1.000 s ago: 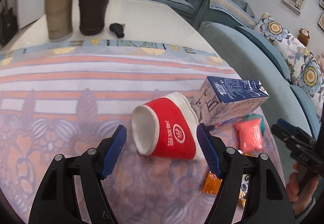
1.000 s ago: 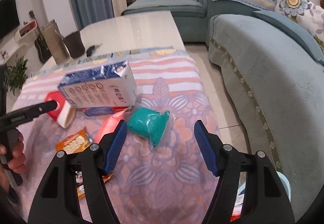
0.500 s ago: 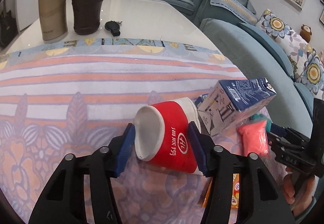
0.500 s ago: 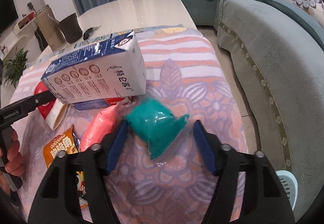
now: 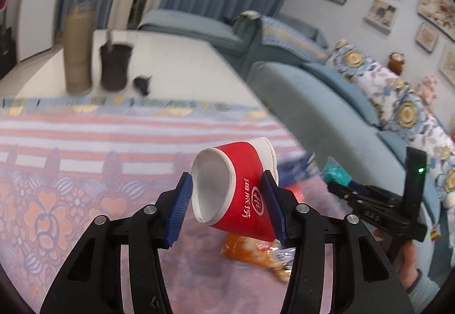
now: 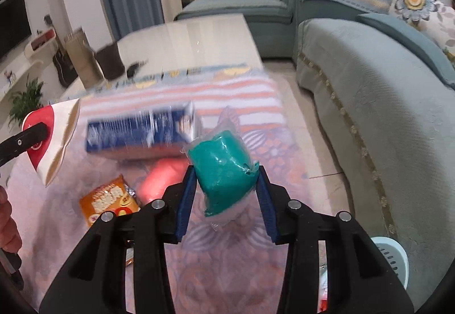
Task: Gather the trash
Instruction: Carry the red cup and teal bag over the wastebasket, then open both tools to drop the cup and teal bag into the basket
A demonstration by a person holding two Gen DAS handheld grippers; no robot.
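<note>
One cup, one carton, two lumps, one wrapper.

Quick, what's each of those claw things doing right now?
Left gripper: jaws closed on the red paper cup.
Right gripper: jaws closed on the teal bag.

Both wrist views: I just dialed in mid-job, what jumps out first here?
The red paper cup stands out most: it is clamped on its side in the left tool, open mouth toward the camera. Next is the teal bagged lump, pinched in the right tool. On the patterned cloth below lie a blue carton, a pink lump and an orange snack packet.
</note>
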